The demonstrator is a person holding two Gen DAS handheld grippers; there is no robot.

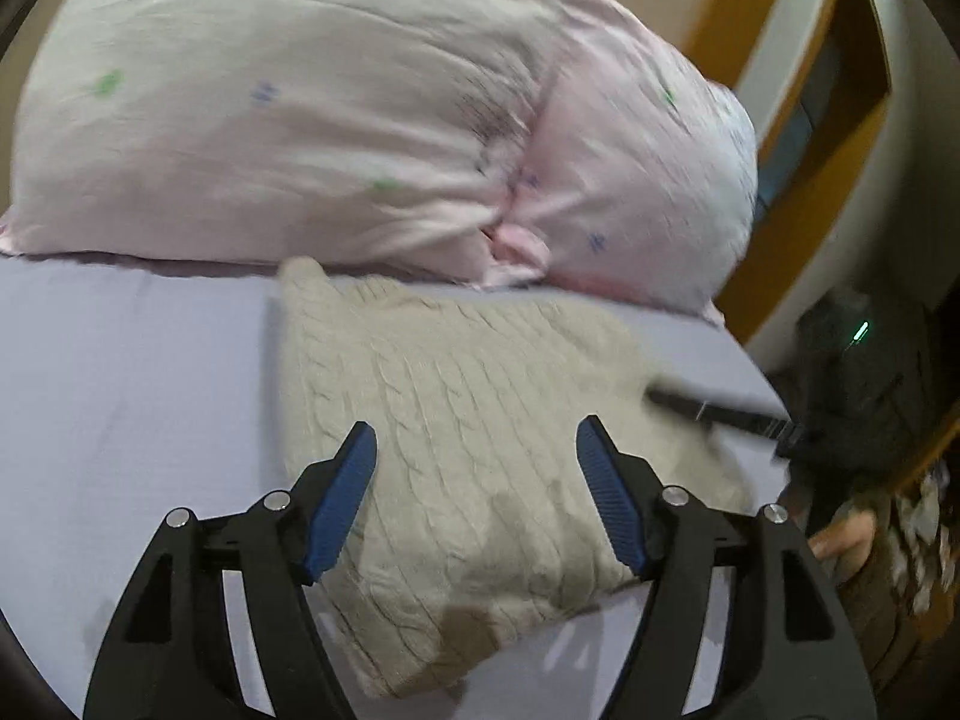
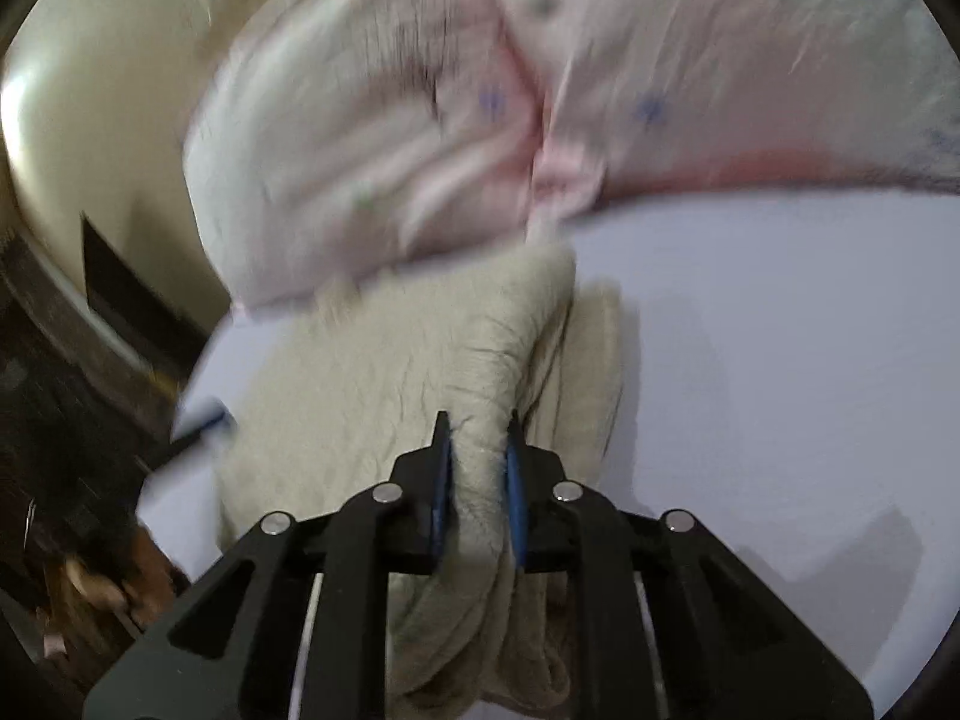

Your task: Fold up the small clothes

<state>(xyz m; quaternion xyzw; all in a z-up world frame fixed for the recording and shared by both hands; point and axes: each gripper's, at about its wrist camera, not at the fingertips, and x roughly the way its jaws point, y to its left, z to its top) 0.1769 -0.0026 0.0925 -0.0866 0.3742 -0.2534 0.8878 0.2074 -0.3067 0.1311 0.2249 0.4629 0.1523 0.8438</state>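
A beige cable-knit sweater [image 1: 456,420] lies on the pale lilac bed sheet [image 1: 132,396]. My left gripper [image 1: 477,441] is open and empty, its blue-padded jaws spread wide just above the sweater's near part. My right gripper [image 2: 477,444] is shut on a bunched fold of the sweater [image 2: 372,372], lifting that fold off the sheet [image 2: 780,360]. In the left wrist view the right gripper shows as a dark blurred shape [image 1: 720,417] at the sweater's right edge.
A large pink quilt with small blue and green marks [image 1: 336,102] is heaped behind the sweater and also shows in the right wrist view [image 2: 420,120]. The bed's right edge drops off near a wooden frame [image 1: 798,228].
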